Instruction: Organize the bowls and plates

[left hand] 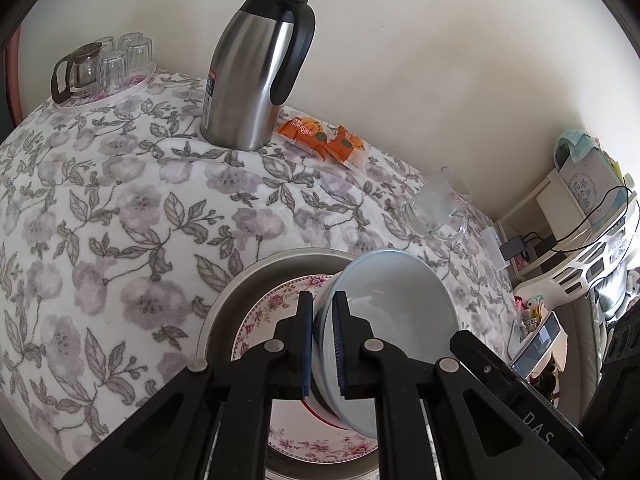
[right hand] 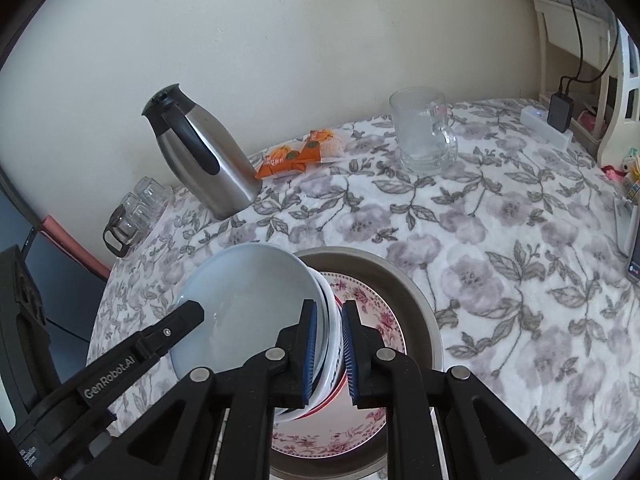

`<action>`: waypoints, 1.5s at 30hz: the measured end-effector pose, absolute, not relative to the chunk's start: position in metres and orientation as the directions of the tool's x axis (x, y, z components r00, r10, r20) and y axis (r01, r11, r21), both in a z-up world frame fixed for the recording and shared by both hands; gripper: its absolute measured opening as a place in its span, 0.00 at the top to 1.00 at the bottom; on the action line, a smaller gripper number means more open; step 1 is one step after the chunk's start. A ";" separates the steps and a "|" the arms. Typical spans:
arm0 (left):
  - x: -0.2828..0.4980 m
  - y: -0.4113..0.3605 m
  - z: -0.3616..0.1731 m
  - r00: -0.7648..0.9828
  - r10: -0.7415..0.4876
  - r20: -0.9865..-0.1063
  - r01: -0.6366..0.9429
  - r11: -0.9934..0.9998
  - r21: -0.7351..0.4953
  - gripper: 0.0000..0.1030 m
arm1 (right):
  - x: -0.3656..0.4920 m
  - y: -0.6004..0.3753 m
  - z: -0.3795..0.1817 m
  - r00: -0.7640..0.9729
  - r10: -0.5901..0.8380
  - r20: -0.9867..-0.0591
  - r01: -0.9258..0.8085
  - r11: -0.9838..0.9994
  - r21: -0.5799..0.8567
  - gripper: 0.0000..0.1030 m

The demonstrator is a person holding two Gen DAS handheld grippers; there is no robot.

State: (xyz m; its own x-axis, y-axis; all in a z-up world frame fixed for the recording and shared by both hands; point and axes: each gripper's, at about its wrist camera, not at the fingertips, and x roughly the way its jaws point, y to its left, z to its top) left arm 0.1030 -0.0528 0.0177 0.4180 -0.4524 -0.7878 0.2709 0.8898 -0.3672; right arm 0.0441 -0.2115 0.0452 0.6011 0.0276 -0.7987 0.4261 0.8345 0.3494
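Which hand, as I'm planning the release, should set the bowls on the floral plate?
Right, marginally: the right gripper visibly clamps several rims of the bowls above the floral plate; whether the left gripper holds the lower ones is unclear.

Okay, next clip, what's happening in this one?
Both handheld tools are clamped on opposite sides of a pale blue bowl: the left tool on one rim, the right tool on the other. The bowl is tilted above a floral plate that sits inside a metal basin on the flowered tablecloth. A steel thermos, snack packets and a glass mug stand farther back, untouched.
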 end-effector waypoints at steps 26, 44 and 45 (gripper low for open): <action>0.104 -0.051 0.016 0.392 -0.457 -0.799 0.254 0.888 -0.383 0.91 | 0.046 -0.208 0.043 0.570 0.031 -0.821 0.431 0.840 0.330 0.83; 0.095 -0.038 0.039 0.480 -0.305 -0.823 0.185 0.952 -0.244 0.39 | 0.038 -0.215 0.049 0.516 -0.077 -0.853 0.490 0.844 0.220 0.27; 0.096 -0.036 0.038 0.478 -0.290 -0.829 0.172 0.957 -0.235 0.35 | 0.038 -0.215 0.048 0.507 -0.080 -0.858 0.493 0.844 0.213 0.26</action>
